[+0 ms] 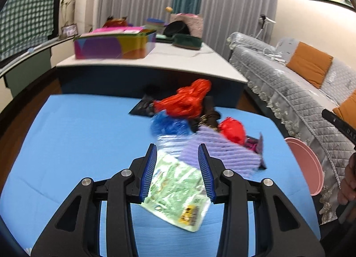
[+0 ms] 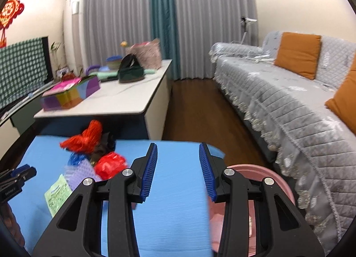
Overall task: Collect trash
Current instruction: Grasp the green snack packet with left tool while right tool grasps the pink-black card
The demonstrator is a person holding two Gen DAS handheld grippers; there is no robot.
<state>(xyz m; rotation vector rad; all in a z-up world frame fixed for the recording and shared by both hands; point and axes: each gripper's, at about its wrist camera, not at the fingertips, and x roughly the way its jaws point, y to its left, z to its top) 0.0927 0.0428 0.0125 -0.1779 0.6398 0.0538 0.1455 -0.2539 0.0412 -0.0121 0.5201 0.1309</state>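
Note:
A heap of trash lies on the blue table (image 1: 77, 134): a big red plastic bag (image 1: 187, 101), a small red bag (image 1: 232, 129), a blue bag (image 1: 169, 123), a purple striped bag (image 1: 224, 152) and a green printed packet (image 1: 175, 188). My left gripper (image 1: 176, 146) hovers open just over the green packet, which shows between its fingers and lies flat on the table. My right gripper (image 2: 178, 145) is open over bare blue table, to the right of the heap, with nothing between its fingers. A pink bin (image 2: 262, 172) stands below the table's right edge.
Beyond the blue table is a white-topped counter (image 1: 178, 61) carrying a colourful box (image 1: 111, 45) and bags. A grey covered sofa (image 2: 289, 101) with orange cushions runs along the right, with wooden floor (image 2: 200, 110) between it and the counter. A person's hand (image 1: 349, 179) shows at the right edge.

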